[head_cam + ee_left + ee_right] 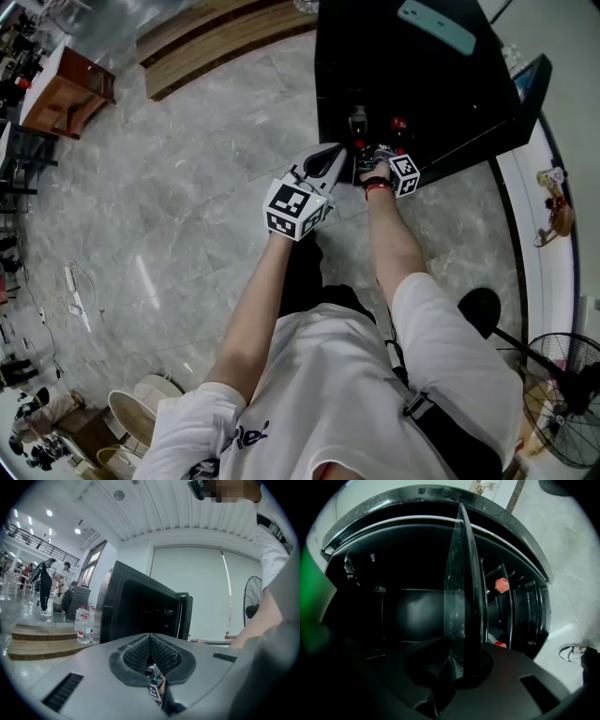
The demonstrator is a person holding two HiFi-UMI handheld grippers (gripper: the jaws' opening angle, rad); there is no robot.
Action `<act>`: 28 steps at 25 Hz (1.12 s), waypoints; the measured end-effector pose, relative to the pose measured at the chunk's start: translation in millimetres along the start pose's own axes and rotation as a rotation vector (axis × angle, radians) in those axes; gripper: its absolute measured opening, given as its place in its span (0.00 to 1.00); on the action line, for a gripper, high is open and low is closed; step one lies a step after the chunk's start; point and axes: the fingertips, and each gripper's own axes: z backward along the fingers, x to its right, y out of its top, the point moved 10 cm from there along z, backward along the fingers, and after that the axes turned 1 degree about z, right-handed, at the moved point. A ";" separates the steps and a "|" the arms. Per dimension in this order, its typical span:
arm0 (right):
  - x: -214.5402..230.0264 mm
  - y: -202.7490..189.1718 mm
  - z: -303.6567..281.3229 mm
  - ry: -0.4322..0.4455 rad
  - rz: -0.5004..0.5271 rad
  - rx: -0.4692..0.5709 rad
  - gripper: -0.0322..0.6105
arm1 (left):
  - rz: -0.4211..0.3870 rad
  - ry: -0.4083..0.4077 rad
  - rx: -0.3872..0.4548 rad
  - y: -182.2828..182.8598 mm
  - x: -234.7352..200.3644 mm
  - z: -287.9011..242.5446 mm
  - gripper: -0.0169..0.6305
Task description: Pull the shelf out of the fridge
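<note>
The right gripper (pixel 457 667) pinches the edge of the glass shelf (pixel 459 588), which reaches from between its jaws back into the dark open fridge (pixel 412 84). The left gripper (pixel 150 654), jaws pressed together on nothing, hangs just beside it, outside the fridge.

In the head view the fridge (pixel 412 75) fills the upper right, with its door (pixel 530 89) swung out to the right. Just below the fridge's front, the left gripper (pixel 323 161) sits beside the right gripper (pixel 378 161). Steps (pixel 225 37) run along the top, left of the fridge. A fan (pixel 562 403) stands at lower right. In the right gripper view the shelf (pixel 461 588) rises edge-on up the centre, clamped between the jaws, with bottles (pixel 501 585) to its right.
</note>
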 end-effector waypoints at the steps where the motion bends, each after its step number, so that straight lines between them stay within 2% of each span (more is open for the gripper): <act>1: 0.0 0.6 1.6 -0.005 -0.002 -0.003 0.11 | 0.004 0.004 0.001 -0.6 1.2 0.7 0.05; 10: -12.2 -1.9 20.7 -0.053 -0.006 -0.015 0.11 | 0.022 0.019 -0.002 3.1 15.2 15.4 0.05; 15: -9.0 -1.0 32.9 -0.062 -0.005 -0.019 0.11 | 0.010 -0.023 -0.021 5.0 22.9 16.1 0.05; 28: -25.6 -4.8 63.1 -0.155 -0.021 -0.013 0.11 | 0.044 -0.033 -0.054 22.8 26.6 9.1 0.05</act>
